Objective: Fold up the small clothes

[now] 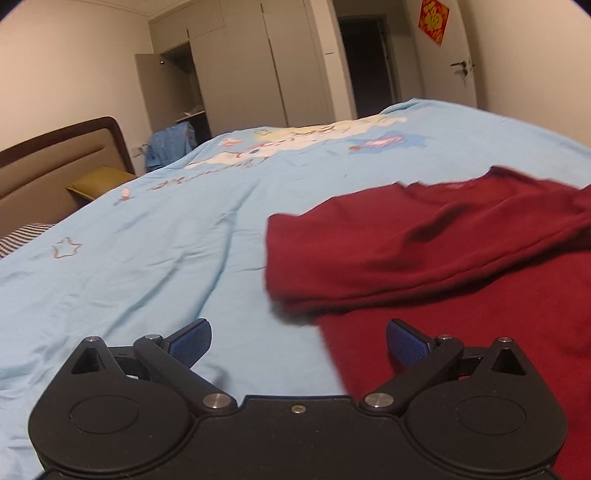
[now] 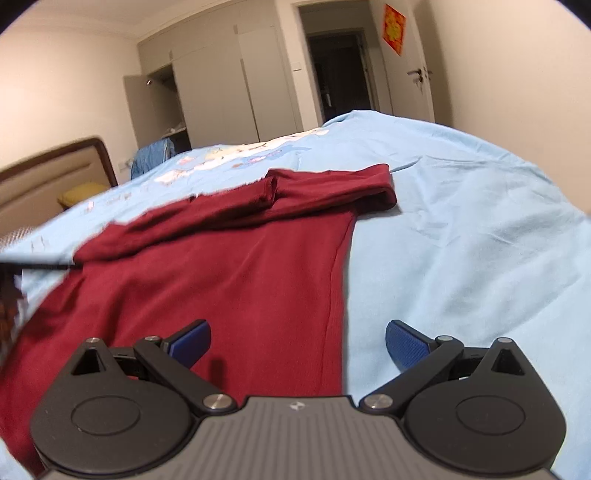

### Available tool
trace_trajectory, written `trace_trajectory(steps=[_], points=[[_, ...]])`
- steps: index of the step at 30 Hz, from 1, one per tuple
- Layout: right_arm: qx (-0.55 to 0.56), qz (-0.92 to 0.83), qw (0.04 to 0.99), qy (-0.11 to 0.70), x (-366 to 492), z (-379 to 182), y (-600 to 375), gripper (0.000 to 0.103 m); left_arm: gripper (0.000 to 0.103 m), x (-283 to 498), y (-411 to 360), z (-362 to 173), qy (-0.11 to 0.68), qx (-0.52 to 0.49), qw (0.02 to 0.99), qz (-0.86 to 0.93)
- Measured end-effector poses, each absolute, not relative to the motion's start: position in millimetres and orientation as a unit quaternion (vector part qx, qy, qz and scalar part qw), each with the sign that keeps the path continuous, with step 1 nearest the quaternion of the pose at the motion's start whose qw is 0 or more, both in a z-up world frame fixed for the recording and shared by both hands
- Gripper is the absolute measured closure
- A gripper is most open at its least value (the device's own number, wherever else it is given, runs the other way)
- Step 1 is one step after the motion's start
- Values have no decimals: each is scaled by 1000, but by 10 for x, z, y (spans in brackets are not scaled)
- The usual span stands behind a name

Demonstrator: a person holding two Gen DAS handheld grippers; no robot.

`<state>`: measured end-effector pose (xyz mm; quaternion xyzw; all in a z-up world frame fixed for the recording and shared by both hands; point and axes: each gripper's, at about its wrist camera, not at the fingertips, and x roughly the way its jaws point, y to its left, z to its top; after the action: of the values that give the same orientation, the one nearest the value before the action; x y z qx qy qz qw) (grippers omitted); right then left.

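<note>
One dark-red garment, sleeves folded over body

I am in a home bedroom: a bed with a light blue quilt, a padded headboard, tall built-in wardrobes, and a red paper decoration beside an open doorway.
</note>
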<state>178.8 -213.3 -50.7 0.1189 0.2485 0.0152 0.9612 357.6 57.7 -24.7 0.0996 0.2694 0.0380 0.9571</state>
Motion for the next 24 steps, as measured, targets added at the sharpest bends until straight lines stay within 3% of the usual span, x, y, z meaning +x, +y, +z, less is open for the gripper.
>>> trace_trajectory(steps=[14,19,24], points=[[65,-7,973,220,3643,-237,-1939,0,0,4000,757,-406,282,62,956,62],[34,-8,966,256,3934,-552,-1831,0,0,4051,842,-402,279,46,957,64],[39,-5,971,237,3868,-618,-1833,0,2,4109,788,-346,247,73,964,72]])
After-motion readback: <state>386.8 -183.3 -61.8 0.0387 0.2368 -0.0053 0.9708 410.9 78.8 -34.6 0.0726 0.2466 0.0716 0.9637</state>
